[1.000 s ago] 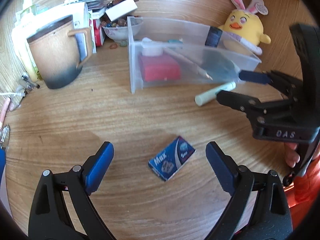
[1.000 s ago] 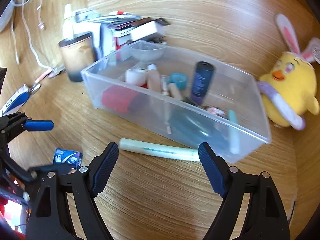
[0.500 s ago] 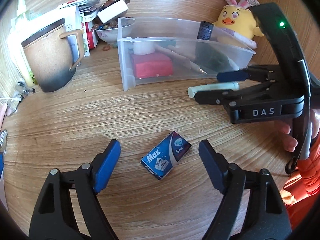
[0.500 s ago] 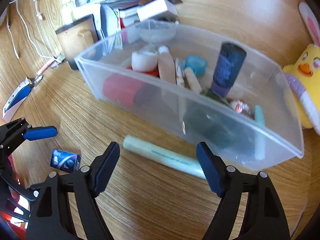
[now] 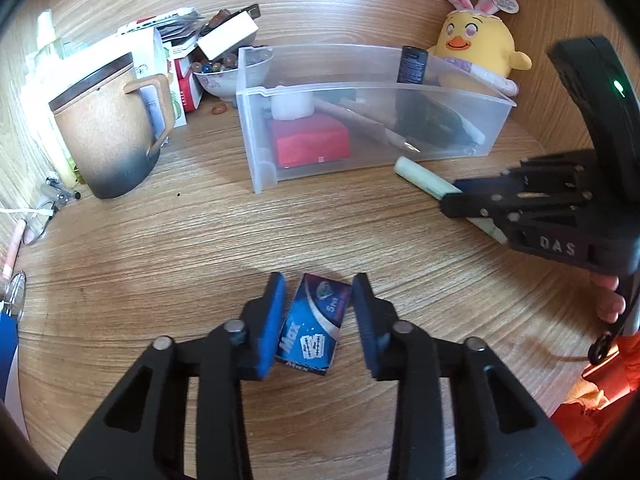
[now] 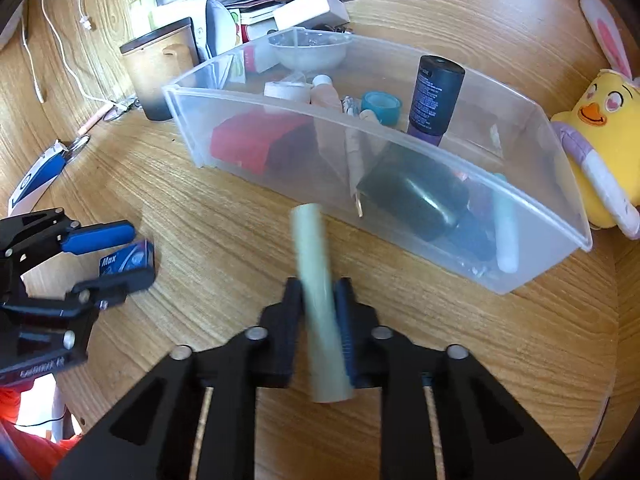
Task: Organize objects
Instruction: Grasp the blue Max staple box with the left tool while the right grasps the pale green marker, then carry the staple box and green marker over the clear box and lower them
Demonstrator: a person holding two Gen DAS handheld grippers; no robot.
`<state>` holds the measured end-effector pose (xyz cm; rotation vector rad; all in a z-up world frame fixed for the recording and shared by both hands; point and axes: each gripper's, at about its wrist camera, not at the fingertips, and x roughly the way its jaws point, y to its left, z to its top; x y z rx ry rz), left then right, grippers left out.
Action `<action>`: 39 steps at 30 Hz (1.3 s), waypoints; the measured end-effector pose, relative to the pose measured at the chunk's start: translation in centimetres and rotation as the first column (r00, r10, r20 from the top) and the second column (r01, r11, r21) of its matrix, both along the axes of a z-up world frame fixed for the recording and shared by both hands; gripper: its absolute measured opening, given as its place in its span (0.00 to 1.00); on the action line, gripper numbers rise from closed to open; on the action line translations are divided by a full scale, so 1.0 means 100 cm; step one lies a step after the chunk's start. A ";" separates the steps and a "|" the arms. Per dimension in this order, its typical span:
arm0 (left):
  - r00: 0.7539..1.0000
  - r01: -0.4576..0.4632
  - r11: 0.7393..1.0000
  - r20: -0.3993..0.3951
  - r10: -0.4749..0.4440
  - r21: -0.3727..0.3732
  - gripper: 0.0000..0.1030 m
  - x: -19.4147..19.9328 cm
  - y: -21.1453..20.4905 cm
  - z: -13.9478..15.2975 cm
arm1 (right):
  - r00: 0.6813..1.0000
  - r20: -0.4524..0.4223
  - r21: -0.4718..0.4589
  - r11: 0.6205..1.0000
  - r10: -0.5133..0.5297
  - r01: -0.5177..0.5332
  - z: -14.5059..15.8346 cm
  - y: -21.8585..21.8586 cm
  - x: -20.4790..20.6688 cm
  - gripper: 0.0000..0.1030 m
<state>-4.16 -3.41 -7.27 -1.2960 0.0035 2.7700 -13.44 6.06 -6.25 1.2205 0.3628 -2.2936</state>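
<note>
My left gripper [image 5: 318, 312] has its blue pads close on both sides of a small blue "Max" razor-blade box [image 5: 314, 326] lying on the wooden table; it also shows in the right wrist view [image 6: 128, 260]. My right gripper [image 6: 318, 300] is shut on a pale green tube [image 6: 318, 280], which points toward the clear plastic bin [image 6: 520, 280]. The tube [image 5: 420, 178] and right gripper [image 5: 472, 200] show at the right of the left wrist view, in front of the bin [image 5: 256, 152]. The bin holds a red block, a dark bottle, rolls and pens.
A tan and grey mug [image 5: 108, 136] stands left of the bin, with boxes, papers and a bowl of beads [image 5: 224, 76] behind. A yellow plush chick [image 5: 476, 44] sits behind the bin's right end. Glasses, cables and a blue-white card [image 6: 36, 176] lie at the far left.
My left gripper moved down over the blue box and its jaws closed in around it. My right gripper closed on the green tube and turned it to point toward the bin.
</note>
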 end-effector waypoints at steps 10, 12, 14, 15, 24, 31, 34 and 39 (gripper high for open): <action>0.999 -0.019 0.997 0.048 0.016 0.077 0.31 -0.002 -0.013 0.003 | 0.999 0.000 -0.062 0.997 -0.038 0.038 -0.001 0.013 0.017 0.14; 0.999 -0.023 0.998 0.046 0.020 0.066 0.32 0.000 -0.013 0.003 | 0.999 -0.001 -0.069 0.997 -0.044 0.044 -0.002 0.015 0.019 0.14; 0.999 -0.021 0.999 0.040 0.019 0.045 0.32 0.004 -0.012 0.002 | 0.999 -0.002 -0.076 0.996 -0.051 0.050 -0.003 0.017 0.022 0.14; 0.999 -0.019 0.999 0.036 0.018 0.034 0.32 0.005 -0.010 0.002 | 0.999 -0.002 -0.083 0.995 -0.053 0.053 -0.003 0.018 0.023 0.14; 1.000 -0.005 1.000 0.008 0.005 -0.031 0.26 0.013 0.002 0.001 | 0.997 -0.034 -0.129 0.989 -0.075 0.070 0.011 0.029 0.033 0.14; 0.999 -0.017 1.000 -0.044 0.018 0.024 0.26 0.005 0.007 0.021 | 0.991 -0.086 -0.185 0.979 -0.107 0.090 0.034 0.042 0.041 0.14; 0.997 -0.027 0.997 -0.066 0.032 0.075 0.26 -0.003 0.004 0.032 | 0.987 -0.102 -0.209 0.973 -0.124 0.100 0.044 0.046 0.040 0.14; 0.993 -0.045 0.993 -0.106 0.057 0.113 0.26 -0.017 0.003 0.049 | 0.980 -0.134 -0.240 0.964 -0.146 0.111 0.058 0.050 0.037 0.14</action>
